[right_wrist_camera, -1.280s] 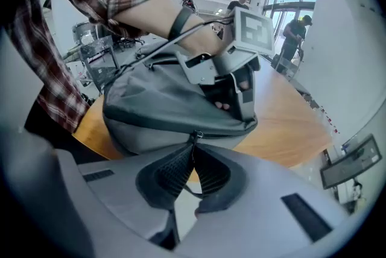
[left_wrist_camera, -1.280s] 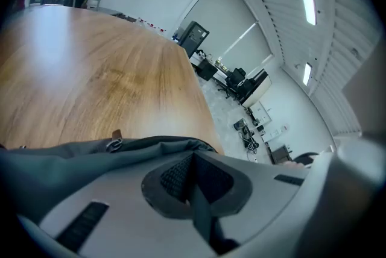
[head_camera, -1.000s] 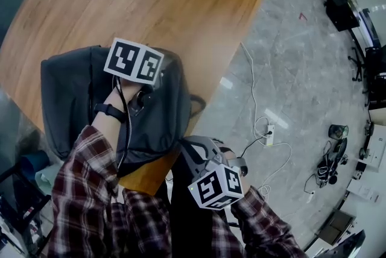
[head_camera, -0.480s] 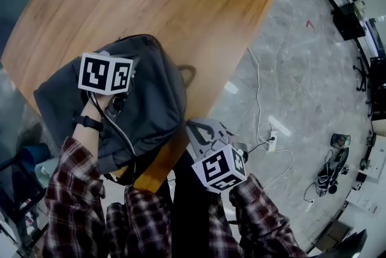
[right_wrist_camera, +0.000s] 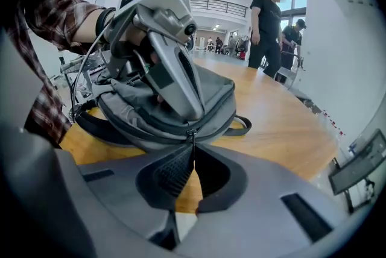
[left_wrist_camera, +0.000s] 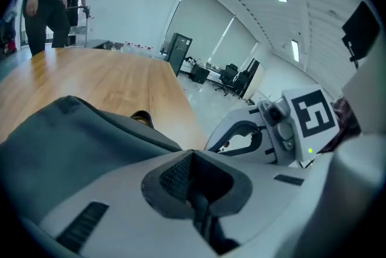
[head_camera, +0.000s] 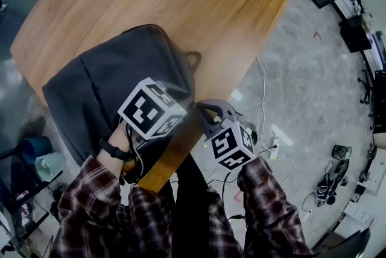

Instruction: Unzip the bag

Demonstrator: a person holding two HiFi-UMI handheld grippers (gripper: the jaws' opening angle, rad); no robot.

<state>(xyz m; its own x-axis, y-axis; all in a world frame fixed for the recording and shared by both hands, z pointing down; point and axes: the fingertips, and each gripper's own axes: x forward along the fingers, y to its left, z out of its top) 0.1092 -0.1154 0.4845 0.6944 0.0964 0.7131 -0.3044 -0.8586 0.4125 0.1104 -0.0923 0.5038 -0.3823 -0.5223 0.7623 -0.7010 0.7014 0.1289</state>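
A dark grey backpack lies flat on the round wooden table, near its front edge. My right gripper is at the bag's near right edge. In the right gripper view this gripper is shut on the small zipper pull, which hangs from the bag. My left gripper is right beside it, its tips down on the bag just above the zipper. In the left gripper view its jaws are shut at the edge of the bag. Whether they pinch cloth does not show.
The bag's carry loop points toward the table's far side. Cables and a power strip lie on the stone floor to the right. Two people stand beyond the table. Stools and a bin stand at the left.
My left gripper has come off the top of the bag and moved right, down to its near right edge. My right gripper has risen from below the table edge to the zipper.
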